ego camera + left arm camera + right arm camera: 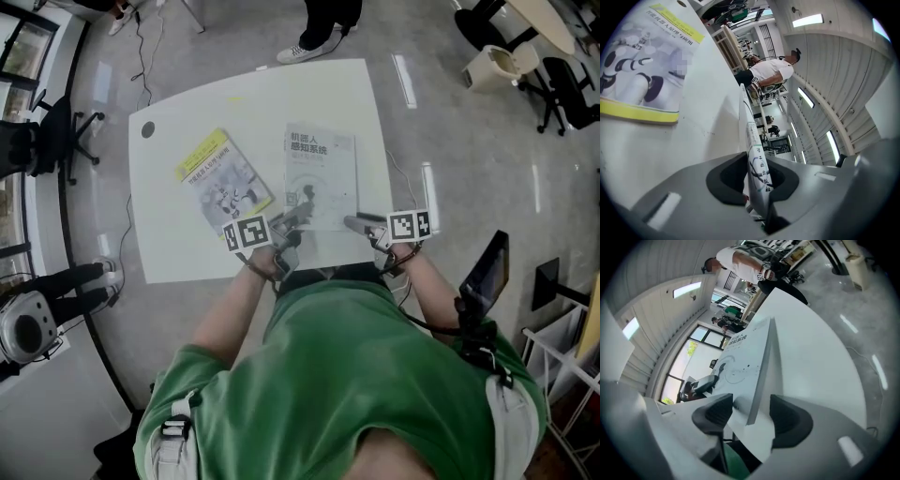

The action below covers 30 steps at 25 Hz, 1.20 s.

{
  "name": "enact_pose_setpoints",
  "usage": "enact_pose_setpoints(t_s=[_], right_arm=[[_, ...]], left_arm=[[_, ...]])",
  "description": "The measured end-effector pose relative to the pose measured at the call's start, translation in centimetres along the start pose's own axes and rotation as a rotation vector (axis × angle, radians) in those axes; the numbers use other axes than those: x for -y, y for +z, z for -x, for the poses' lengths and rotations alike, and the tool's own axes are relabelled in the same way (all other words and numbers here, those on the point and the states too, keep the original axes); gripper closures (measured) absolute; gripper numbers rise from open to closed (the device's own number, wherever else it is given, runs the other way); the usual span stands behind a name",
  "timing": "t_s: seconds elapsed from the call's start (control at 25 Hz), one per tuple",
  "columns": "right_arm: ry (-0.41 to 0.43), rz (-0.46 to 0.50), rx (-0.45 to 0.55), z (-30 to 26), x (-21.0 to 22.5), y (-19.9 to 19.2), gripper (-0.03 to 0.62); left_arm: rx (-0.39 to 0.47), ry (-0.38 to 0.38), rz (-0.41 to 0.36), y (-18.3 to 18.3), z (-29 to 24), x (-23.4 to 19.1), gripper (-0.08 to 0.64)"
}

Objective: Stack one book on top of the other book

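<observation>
Two tools meet the white book at its near edge. The left gripper pinches one corner, apparently to lift it. The right gripper straddles the other corner, jaws spread, not gripping. The yellow book lies flat on the table, further left, the probable base.

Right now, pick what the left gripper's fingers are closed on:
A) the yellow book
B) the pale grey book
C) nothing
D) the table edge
B: in the left gripper view, the left gripper has its fingers pinched on the thin edge of the pale grey book, while the yellow book lies flat on the table off to the side, untouched.
</observation>
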State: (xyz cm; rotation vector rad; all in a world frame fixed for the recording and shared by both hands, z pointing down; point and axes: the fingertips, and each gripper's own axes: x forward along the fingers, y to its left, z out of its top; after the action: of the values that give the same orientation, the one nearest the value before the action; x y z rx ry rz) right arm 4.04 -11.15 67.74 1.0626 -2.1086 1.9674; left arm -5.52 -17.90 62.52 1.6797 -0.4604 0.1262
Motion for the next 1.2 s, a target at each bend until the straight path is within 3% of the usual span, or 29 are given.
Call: enact_pose_setpoints(t_s=[0.24,0.36,0.48,0.84,1.0,1.2], right_arm=[[0.212,-0.221,0.028,-0.7,-1.3,-0.7,0.350],[0.222,-0.270,0.033,-0.6,-1.2,-0.8,0.352],[0.145,-0.124,0.023,-0.9,-1.2,-0.6,0.450],[-0.161,0.362,-0.002,-0.9,-1.9,-0.5,0.474],[-0.223,0.492,0.006,-0.9,-2.3,-0.3,0.479],[-0.244,0.599,0.035,-0.9,-3.4,0.6,0.479]], left_arm=[[0.012,-0.028,0.039,0.0,0.0,0.5,0.506],[0.001,0.000,-0.004,-0.1,0.1,0.4,0.506],[-0.029,0.062,-0.091,-0.3,0.2,-0.4,0.503],[-0.124,0.327,-0.486,-1.3,0.6,-2.7,0.463],[-0.106,0.356,-0.553,-1.4,0.7,-2.5,0.460],[-0.057,0.357,-0.594,-0.6,1.2,-1.9,0.459]])
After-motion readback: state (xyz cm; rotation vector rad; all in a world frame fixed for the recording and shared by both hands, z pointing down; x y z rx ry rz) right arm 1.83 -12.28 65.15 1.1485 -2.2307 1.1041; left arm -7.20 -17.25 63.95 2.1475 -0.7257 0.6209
